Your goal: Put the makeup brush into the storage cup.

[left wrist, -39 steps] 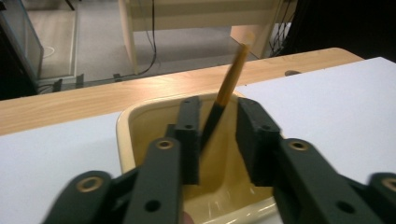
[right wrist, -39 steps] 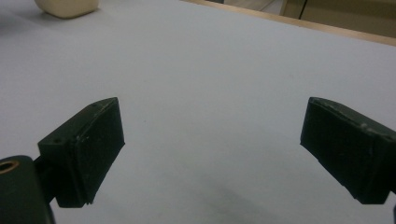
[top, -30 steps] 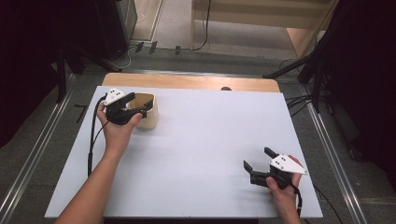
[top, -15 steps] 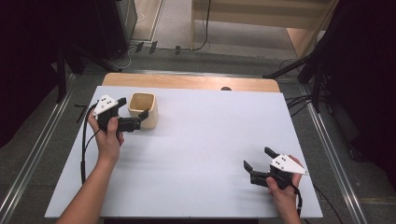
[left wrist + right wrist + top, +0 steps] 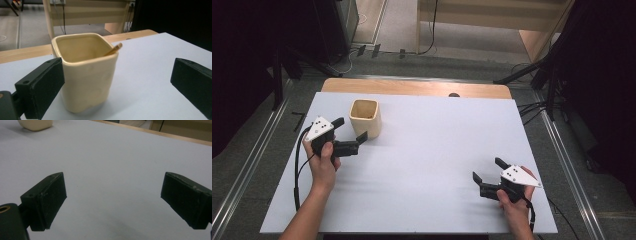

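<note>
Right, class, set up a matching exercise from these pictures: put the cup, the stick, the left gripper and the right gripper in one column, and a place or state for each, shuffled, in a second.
Things:
1. cream cup
2. thin wooden stick
3. left gripper
4. right gripper

Places or states:
A. open, near the table's front right corner
B. leans inside the cup, tip on its rim
C. stands upright at the table's far left
D. open, just in front of the cup

Pairs: 1-C, 2-B, 3-D, 4-A
</note>
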